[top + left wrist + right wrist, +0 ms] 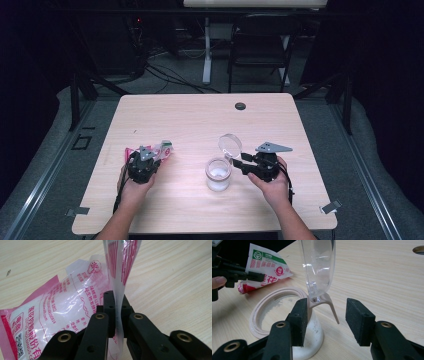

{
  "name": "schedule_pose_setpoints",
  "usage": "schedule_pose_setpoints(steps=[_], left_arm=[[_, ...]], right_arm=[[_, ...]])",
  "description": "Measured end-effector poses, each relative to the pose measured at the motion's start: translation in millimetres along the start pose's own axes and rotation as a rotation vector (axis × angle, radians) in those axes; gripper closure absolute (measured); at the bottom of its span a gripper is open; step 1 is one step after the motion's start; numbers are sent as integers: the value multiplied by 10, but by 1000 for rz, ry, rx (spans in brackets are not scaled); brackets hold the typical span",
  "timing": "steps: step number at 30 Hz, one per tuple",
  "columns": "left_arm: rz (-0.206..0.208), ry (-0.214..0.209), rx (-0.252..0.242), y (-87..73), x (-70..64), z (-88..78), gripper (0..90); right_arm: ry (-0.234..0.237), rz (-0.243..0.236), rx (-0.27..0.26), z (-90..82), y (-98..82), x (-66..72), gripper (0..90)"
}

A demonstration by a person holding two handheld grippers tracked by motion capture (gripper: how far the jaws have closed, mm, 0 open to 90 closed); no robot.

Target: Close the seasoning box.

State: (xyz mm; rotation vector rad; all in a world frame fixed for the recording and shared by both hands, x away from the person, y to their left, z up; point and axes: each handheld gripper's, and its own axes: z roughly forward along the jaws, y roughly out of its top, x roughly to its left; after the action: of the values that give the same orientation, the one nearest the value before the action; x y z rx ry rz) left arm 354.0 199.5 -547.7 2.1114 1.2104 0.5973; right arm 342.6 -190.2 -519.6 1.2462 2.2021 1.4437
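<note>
At table left: left tongs point(116, 305) pinching pink-white printed bag point(57, 315) | right tongs point(327, 322) spread

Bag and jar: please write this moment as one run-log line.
left gripper: shut on bag | right gripper: open by jar | lid: up

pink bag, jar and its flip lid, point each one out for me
pink bag point(47, 315), left gripper view, printed front.
jar point(218, 175), high view, white body.
flip lid point(318, 265), right gripper view, clear dome.
</note>
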Motion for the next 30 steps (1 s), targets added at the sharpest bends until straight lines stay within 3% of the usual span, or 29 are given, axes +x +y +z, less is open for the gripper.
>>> schedule_pose_setpoints(steps=[15, 30], left_arm=[[-44, -17, -38, 45, 183, -241, 900], [-29, 23, -63, 85, 310, -468, 900]], right_arm=[[2, 3, -11, 4, -3, 9, 525], [2, -6, -8, 0, -4, 18, 525]])
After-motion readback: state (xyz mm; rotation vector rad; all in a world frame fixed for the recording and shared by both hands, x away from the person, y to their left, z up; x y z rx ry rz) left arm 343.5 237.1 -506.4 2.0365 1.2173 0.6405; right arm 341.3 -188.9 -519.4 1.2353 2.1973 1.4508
